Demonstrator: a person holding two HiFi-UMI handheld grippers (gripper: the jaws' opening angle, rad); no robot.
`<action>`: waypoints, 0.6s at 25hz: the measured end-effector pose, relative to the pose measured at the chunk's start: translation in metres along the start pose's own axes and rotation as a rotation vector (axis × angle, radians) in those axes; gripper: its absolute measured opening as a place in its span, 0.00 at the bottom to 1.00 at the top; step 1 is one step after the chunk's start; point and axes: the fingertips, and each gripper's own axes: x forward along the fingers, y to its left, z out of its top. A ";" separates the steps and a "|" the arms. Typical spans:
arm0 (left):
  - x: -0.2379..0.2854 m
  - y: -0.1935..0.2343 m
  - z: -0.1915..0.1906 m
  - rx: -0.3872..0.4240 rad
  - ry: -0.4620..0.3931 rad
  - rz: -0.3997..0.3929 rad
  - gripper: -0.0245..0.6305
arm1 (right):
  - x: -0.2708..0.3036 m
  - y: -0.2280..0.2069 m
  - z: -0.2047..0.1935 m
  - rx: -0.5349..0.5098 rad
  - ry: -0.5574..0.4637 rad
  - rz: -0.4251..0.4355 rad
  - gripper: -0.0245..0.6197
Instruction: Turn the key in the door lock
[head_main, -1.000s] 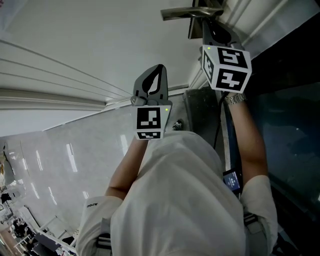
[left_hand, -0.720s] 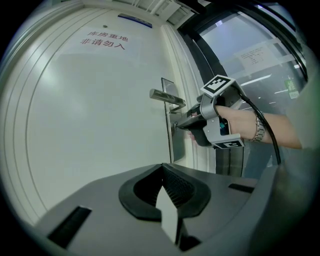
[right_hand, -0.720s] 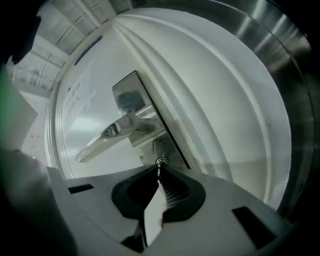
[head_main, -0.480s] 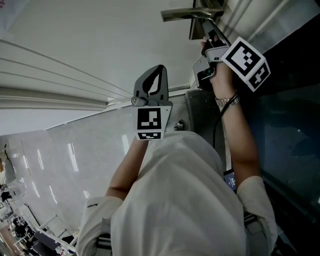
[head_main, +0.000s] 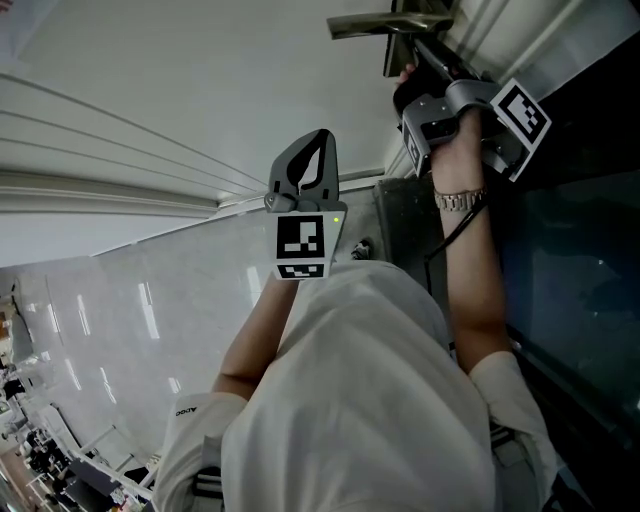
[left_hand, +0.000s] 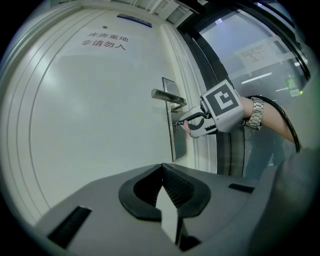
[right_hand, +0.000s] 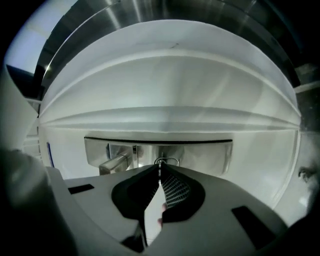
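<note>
A white door carries a metal lock plate with a lever handle above the keyhole. My right gripper points at the plate just below the handle, shut on the key. In the right gripper view the plate lies sideways, the handle is at the left, and the key's ring sticks out past the closed tips. In the head view the gripper hides the key. My left gripper is shut, holds nothing, and stays back from the door.
A dark glass panel and its frame stand to the right of the door. Red lettering is printed high on the door. Pale glossy floor tiles lie below. My right forearm with a wristwatch reaches across to the lock.
My right gripper rolled about a quarter turn at the lock, and its marker cube swung from facing the head camera to the right side. The left gripper stayed still.
</note>
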 end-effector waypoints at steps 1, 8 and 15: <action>0.000 0.001 0.000 0.001 0.000 0.001 0.05 | 0.000 0.000 0.000 0.028 -0.002 0.000 0.05; -0.001 0.003 -0.002 0.000 0.004 0.000 0.05 | 0.002 0.004 -0.007 -0.276 0.045 -0.054 0.06; 0.001 0.003 -0.002 -0.006 0.000 -0.007 0.05 | -0.006 0.003 -0.022 -0.984 0.115 -0.141 0.29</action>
